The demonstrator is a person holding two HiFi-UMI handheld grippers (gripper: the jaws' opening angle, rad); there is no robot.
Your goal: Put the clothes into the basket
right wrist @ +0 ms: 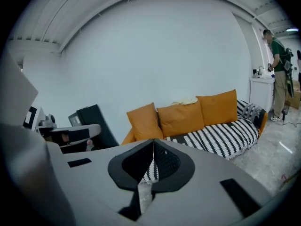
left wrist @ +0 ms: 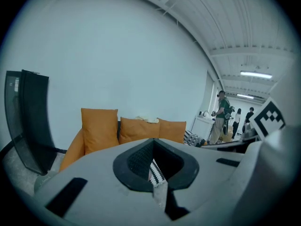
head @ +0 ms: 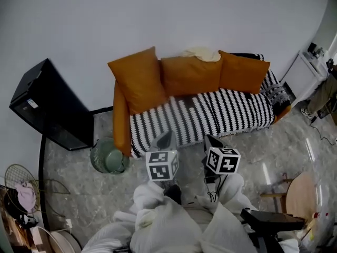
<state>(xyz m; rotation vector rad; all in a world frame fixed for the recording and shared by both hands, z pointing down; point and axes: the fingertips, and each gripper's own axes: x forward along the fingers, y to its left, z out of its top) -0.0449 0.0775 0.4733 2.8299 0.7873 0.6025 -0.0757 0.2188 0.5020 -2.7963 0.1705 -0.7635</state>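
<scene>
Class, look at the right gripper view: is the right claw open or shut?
Shut. The right claw has its two jaws meeting along one line, with nothing between them.

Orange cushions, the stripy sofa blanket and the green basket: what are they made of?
The orange cushions look like smooth matte fabric, maybe faux leather: they are plump with few creases. The stripy blanket looks like soft woven or knitted cloth: it drapes over the seat edge. The green basket is probably plastic: even colour, slatted wall, but it is too small to be sure.
</scene>
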